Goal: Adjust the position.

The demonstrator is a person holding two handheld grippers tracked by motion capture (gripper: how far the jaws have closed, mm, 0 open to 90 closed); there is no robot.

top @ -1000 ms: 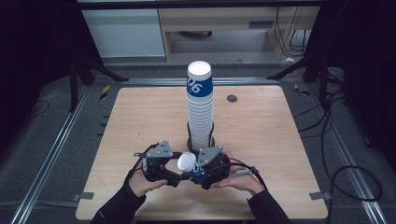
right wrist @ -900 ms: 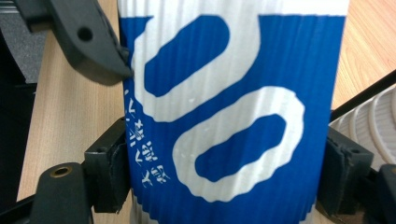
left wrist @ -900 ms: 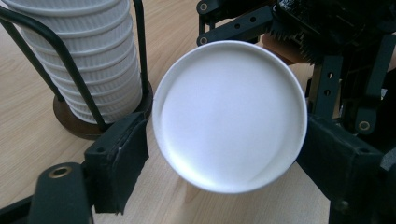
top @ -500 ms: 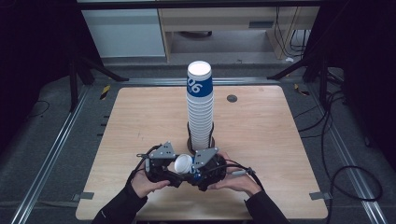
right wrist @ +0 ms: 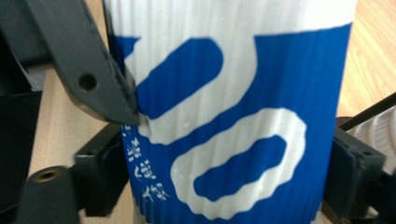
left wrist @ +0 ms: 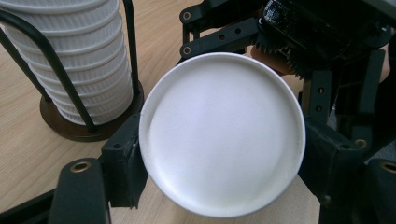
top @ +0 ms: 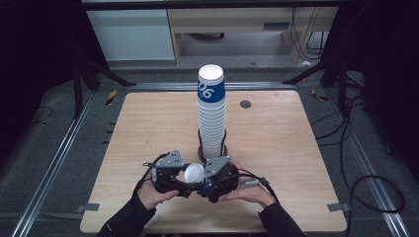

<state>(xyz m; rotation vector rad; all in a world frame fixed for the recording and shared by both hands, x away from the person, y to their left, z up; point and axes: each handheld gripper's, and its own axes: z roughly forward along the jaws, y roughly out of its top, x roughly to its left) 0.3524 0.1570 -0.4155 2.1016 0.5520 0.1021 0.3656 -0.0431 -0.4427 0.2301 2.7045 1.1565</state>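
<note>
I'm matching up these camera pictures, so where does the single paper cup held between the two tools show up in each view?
High view: the paper cup sits low centre, between both tools.
Left gripper view: its white base faces the camera, centre.
Right gripper view: its blue-and-white side spans the frame.
Shared landmark: the cup stack in its rack, also upper left in the left gripper view.

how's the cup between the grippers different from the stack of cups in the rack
The single cup lies on its side off the table, held between the left gripper and the right gripper; the stack of cups stands upright in the black wire rack. The single cup is one piece and short; the stack is tall and many-layered. Both are ribbed white paper cups with blue print.
</note>
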